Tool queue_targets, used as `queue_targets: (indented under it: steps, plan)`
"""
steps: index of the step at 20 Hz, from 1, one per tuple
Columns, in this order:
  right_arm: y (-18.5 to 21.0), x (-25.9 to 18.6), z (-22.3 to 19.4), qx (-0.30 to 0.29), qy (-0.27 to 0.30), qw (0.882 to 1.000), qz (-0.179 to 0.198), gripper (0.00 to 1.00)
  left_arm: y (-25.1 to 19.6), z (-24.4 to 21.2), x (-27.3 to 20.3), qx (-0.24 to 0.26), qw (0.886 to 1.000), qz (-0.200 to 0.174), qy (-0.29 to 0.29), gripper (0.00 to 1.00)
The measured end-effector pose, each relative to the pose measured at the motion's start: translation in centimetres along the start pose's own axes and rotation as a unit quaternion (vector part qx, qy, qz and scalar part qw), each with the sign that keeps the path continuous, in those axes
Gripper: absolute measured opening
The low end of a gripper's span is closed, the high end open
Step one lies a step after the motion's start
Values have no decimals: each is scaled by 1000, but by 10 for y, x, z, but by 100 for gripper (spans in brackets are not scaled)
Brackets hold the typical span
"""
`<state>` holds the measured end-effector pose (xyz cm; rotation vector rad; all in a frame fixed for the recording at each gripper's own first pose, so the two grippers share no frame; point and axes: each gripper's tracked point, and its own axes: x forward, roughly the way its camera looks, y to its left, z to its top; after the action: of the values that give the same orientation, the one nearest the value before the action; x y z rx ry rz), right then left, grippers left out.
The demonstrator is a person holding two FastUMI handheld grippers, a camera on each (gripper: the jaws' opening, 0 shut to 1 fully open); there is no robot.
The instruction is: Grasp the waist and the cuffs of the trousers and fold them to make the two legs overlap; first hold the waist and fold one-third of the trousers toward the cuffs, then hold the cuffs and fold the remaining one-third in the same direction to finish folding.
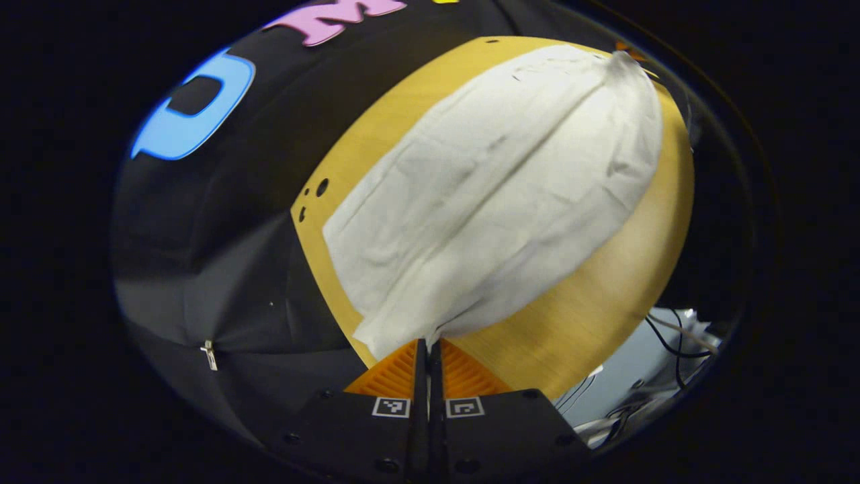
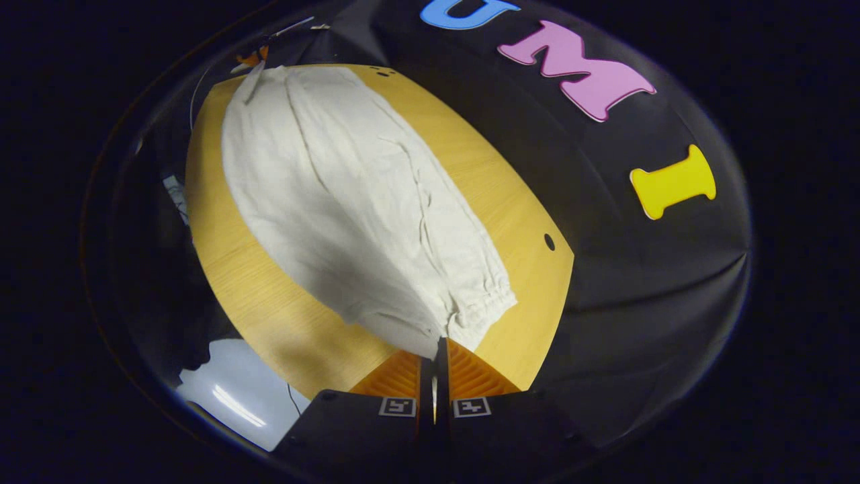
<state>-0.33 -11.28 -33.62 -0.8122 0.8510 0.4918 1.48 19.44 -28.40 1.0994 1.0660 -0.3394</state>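
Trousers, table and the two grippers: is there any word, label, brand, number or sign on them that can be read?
On the trousers: no readable print, tag or brand on the pale cloth.
On the table: plain wood, no writing.
On the left gripper: square black-and-white markers, coded patterns, not words.
On the right gripper: the same kind of square patterns, no readable text.

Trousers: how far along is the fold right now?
Done: each closed gripper grips an end, left gripper the cuffs, right gripper the gathered waist. In hand: the trousers lie full length on the table, legs apparently side by side. Left: overlapping legs, both one-third folds.
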Motion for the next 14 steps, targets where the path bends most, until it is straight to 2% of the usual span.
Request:
queue_targets:
  steps: [5,9,10,11,14]
  plan:
    - [-43,6,27,75,-17,997,-29,5,61,36,16,-63,998,18,-13,5]
    - [-68,26,43,96,-17,994,-48,5,93,65,37,-75,996,37,-9,5]
    - [-71,33,45,97,-11,994,-48,0,100,74,44,-71,997,41,-9,5]
    - [-73,41,45,100,-2,994,-44,5,106,82,49,-64,997,46,-10,5]
    - [-77,63,38,97,23,994,-34,5,122,106,68,-50,997,53,-11,5]
